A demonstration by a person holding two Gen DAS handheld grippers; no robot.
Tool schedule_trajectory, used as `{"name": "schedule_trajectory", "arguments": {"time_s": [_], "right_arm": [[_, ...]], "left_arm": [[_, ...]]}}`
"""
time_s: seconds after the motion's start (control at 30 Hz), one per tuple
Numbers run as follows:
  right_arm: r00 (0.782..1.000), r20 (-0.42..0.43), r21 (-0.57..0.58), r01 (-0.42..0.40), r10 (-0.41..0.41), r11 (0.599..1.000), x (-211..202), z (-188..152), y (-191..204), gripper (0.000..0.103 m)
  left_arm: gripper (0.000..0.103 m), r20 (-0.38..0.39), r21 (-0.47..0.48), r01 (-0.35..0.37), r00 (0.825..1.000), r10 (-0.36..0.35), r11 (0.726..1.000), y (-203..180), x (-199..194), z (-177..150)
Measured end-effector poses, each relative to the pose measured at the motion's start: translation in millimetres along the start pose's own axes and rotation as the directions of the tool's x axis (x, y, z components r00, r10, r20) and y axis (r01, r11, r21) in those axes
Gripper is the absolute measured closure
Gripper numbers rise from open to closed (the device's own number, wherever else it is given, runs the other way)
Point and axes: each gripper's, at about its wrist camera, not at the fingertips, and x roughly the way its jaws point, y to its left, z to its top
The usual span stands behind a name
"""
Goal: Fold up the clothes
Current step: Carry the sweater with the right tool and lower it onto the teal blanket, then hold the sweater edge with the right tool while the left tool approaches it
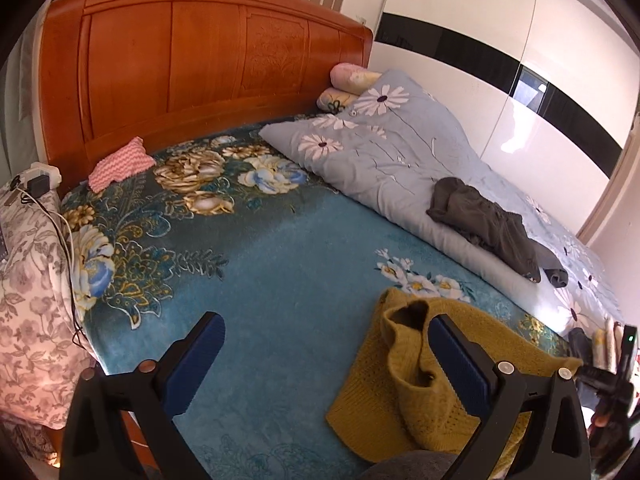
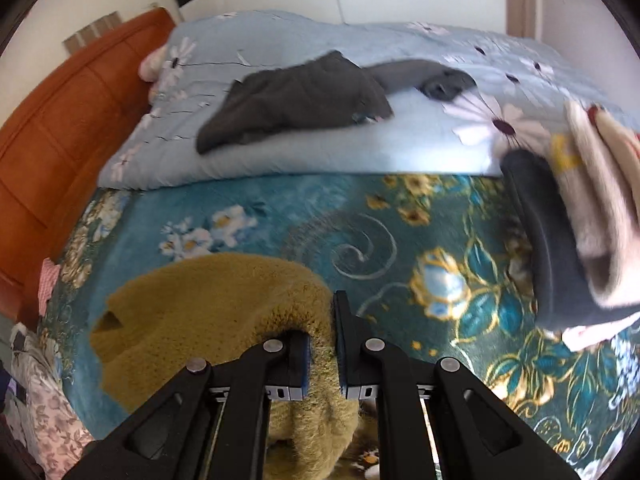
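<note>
item: mustard knit sweater [image 1: 436, 384] — lower right of left-wrist view, on the teal floral blanket [image 1: 280, 248] | handling: soft, light, stretchy loose knit, likely sags and bunches | hold: pinch hem or shoulder edges, not mid-panel | right gripper [image 2: 322, 344]: clamped on a sweater fold | left gripper [image 1: 324, 364]: fingers apart, empty

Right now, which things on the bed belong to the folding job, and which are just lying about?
Job:
- mustard knit sweater, pinched in the right gripper
- left gripper, open beside it
- dark grey garment on the quilt
- stacked clothes

Lying about:
- daisy quilt
- pink zigzag cloth
- charger and cables
- headboard
</note>
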Motion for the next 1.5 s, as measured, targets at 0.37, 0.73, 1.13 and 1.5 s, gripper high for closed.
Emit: {"name": "schedule_trajectory", "arguments": {"time_s": [0.37, 0.73, 1.13, 1.5], "right_arm": [[0.993, -0.109, 0.141, 0.070, -0.055, 0.988, 38.0, -30.8, -76.6, 0.091], [0.992, -0.106, 0.048, 0.070, -0.065, 0.996, 6.4, -67.1, -79.8, 0.077], [0.925, -0.070, 0.218, -0.352, 0.374, 0.910, -8.5, -98.1, -41.2, 0.052], [0.894, -0.163, 0.301, -0.358, 0.418, 0.884, 33.9, -111.6, -5.7, 0.052]], "left_arm": [[0.000, -0.150, 0.020, 0.014, 0.989, -0.011, 1.000, -25.0, 44.2, -25.7], [0.000, -0.282, -0.026, 0.024, 0.959, -0.031, 0.999, -33.3, 89.2, -46.8], [0.001, -0.421, 0.025, 0.201, 0.890, -0.172, 0.979, -71.0, 122.2, -42.9], [0.004, -0.597, 0.123, 0.286, 0.786, -0.160, 0.950, -106.2, 142.3, -48.4]]}}
